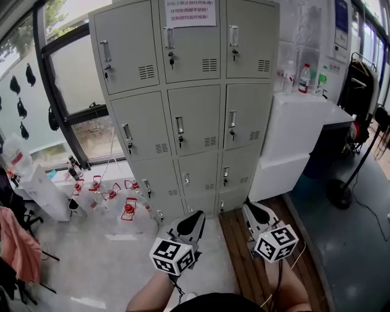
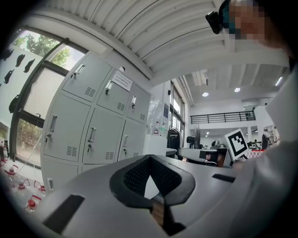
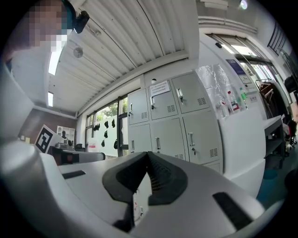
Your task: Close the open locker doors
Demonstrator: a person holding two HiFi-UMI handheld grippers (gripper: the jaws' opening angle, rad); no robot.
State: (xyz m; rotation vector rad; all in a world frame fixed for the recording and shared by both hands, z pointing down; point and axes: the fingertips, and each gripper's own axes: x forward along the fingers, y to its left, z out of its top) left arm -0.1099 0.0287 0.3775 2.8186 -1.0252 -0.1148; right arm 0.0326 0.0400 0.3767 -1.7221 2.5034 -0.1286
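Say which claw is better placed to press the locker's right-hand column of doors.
Right. In the head view the right claw sits below the locker's right column; the left claw lines up with the middle column. Both are shut and empty.

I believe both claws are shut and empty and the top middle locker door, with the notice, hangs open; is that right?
Not quite: the head view shows the top middle door shut. The rest holds: the left claw and right claw are shut and empty, and the notice is on that door.
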